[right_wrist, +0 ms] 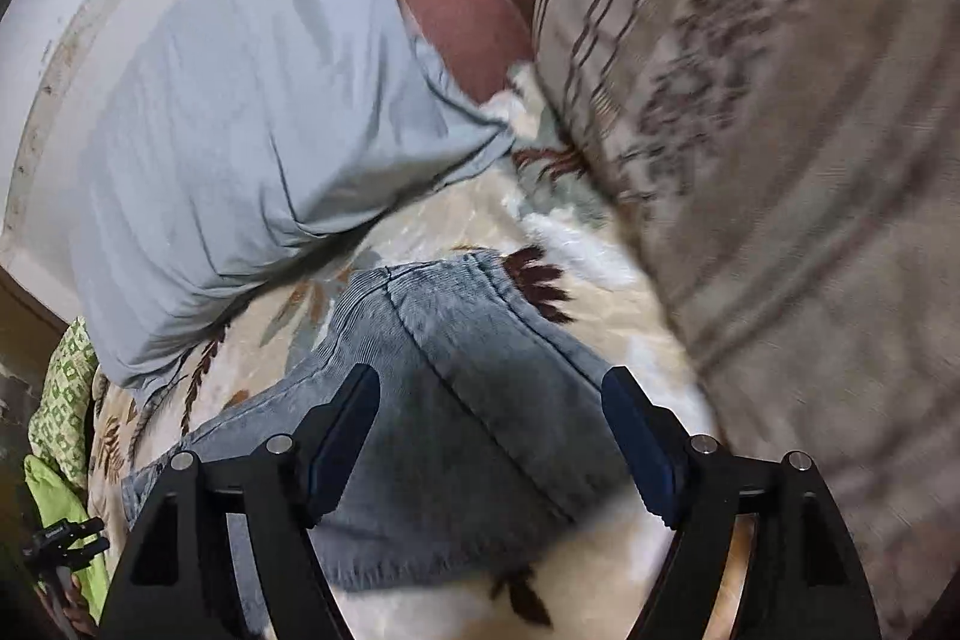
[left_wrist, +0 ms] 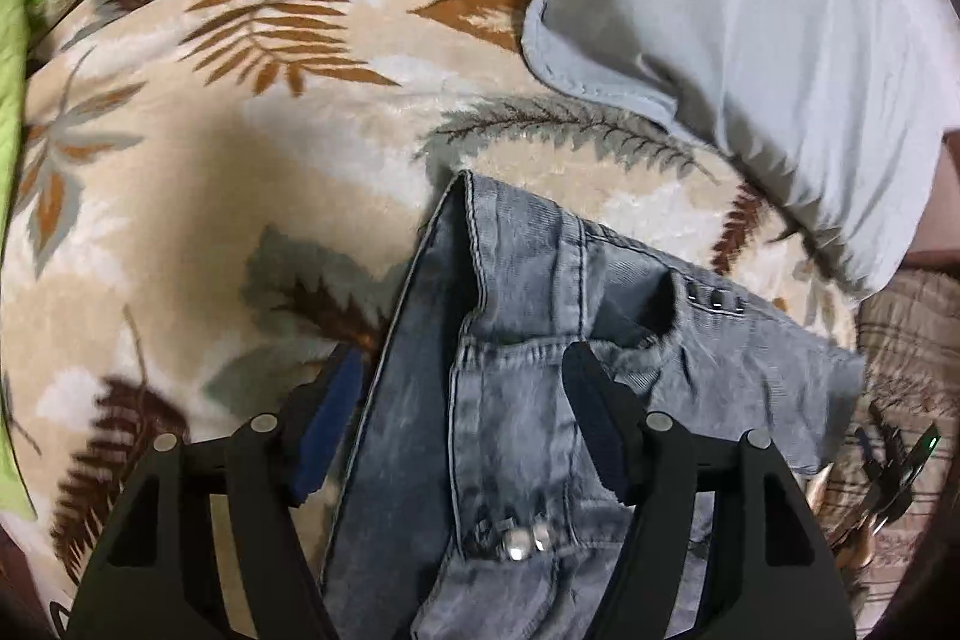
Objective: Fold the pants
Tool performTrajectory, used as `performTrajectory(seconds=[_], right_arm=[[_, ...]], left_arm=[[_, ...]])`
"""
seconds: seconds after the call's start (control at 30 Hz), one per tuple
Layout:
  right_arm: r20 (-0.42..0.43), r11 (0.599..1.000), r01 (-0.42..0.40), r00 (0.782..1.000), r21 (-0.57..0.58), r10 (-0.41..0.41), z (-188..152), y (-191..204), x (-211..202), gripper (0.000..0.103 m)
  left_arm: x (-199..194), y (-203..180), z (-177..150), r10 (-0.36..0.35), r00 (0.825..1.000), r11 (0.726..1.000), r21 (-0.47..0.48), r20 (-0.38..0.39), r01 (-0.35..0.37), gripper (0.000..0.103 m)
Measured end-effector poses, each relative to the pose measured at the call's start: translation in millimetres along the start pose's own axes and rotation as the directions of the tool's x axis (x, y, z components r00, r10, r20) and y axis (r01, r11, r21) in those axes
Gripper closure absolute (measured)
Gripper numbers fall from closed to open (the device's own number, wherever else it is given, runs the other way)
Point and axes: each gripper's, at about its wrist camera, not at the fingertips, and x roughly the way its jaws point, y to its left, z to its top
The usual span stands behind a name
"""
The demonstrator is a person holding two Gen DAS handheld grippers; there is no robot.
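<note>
My pants [left_wrist: 516,400], grey washed denim, lie on the bed's leaf-print blanket [left_wrist: 210,148], near the pale blue pillow [left_wrist: 750,10] at the far side. My left hand-held gripper [left_wrist: 468,400] hangs over the waistband end, jaws spread wide either side of the fly seam and rivets, pads clear of the cloth and holding nothing. My right hand-held gripper [right_wrist: 492,436] hovers over another stretch of the denim where a stitched seam runs across, jaws also wide apart and empty. I judge the fabric heavy for cloth yet limp: it will sag and drag on the plush blanket, not slide. The waistband and double-stitched seams are the thick, firm places, so I would pinch there, where the pads bite without slipping, rather than on a single loose layer.
</note>
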Motion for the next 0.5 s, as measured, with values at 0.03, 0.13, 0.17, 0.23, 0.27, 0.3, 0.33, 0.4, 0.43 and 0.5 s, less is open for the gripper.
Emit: performTrajectory(seconds=[0.03, 0.13, 0.17, 0.23, 0.27, 0.3, 0.33, 0.4, 0.43, 0.5], right_arm=[[-0.014, 1.0, 0.015, 1.0, 0.001, -0.015, 4.5, 1.3, 10.9, 0.026], [-0.035, 0.999, 0.026, 0.999, -0.029, -0.027, 11.4, 2.3, 39.9, 0.025], [-0.048, 0.998, 0.035, 0.998, -0.046, -0.037, 12.4, 4.5, 48.5, 0.023], [-0.095, 0.996, 0.025, 0.995, -0.088, -0.033, 12.4, 8.5, 64.8, 0.032], [-0.101, 0.992, 0.029, 0.994, -0.127, -0.042, 11.5, 13.2, 69.6, 0.048], [-0.094, 0.98, 0.047, 0.993, -0.191, -0.066, 11.1, 22.5, 71.5, 0.083], [-0.092, 0.971, 0.042, 0.994, -0.235, -0.066, 12.5, 32.6, 69.2, 0.09], [0.001, 0.961, 0.035, 0.999, -0.275, -0.036, 17.1, 47.0, 44.9, 0.094], [0.079, 0.957, 0.056, 0.996, -0.285, -0.035, 19.7, 52.2, 29.3, 0.095], [0.278, 0.926, 0.241, 0.948, -0.292, -0.159, 23.8, 59.0, 6.1, 0.097]], left_arm=[[7.9, -3.1, 4.5, 0.022, 1.0, 1.0, 0.016, -0.003, -0.022, 0.034], [28.3, 3.4, 12.3, -0.008, 0.999, 1.0, -0.03, -0.036, 0.007, 0.033], [34.6, 5.5, 11.5, -0.065, 0.996, 0.997, -0.049, -0.061, 0.062, 0.033], [41.5, -1.7, 9.1, -0.118, 0.99, 0.993, -0.039, -0.075, 0.115, 0.034], [39.3, -9.3, 7.4, -0.106, 0.993, 0.994, 0.0, -0.057, 0.106, 0.042], [35.5, -19.4, 4.4, -0.097, 0.995, 0.993, 0.058, -0.034, 0.099, 0.049], [33.1, -26.4, 3.0, -0.09, 0.996, 0.991, 0.096, -0.026, 0.092, 0.061], [32.2, -35.6, 2.3, -0.046, 0.999, 0.989, 0.141, 0.004, 0.045, 0.064], [35.2, -38.0, 4.2, -0.016, 1.0, 0.989, 0.15, 0.015, 0.013, 0.065], [48.4, -40.9, 7.1, 0.075, 0.997, 0.984, 0.163, 0.013, -0.076, 0.069]])
